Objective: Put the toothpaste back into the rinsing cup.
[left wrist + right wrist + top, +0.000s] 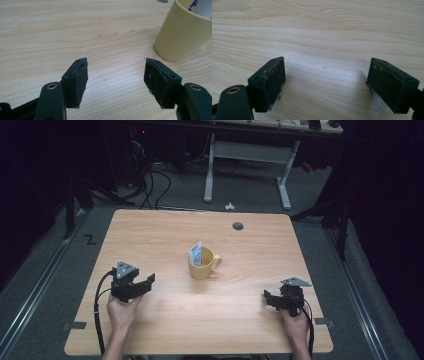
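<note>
A yellow mug (203, 264) stands upright near the middle of the wooden table (150, 235), its handle to the right, with a blue-and-white packet (195, 253) sticking up out of it. My left gripper (148, 281) rests on the table left of the mug, open and empty; in its own view the mug (183, 35) is ahead to the right of the left gripper (116, 67). My right gripper (267, 298) lies at the front right, open, nothing between its jaws, and the right gripper (327, 67) looks onto bare wood.
A round grey grommet (238, 226) sits in the table's far side. Beyond the table stand a white desk frame (246, 160) and cables on the floor (150, 185). Metal rails run along both sides of the table.
</note>
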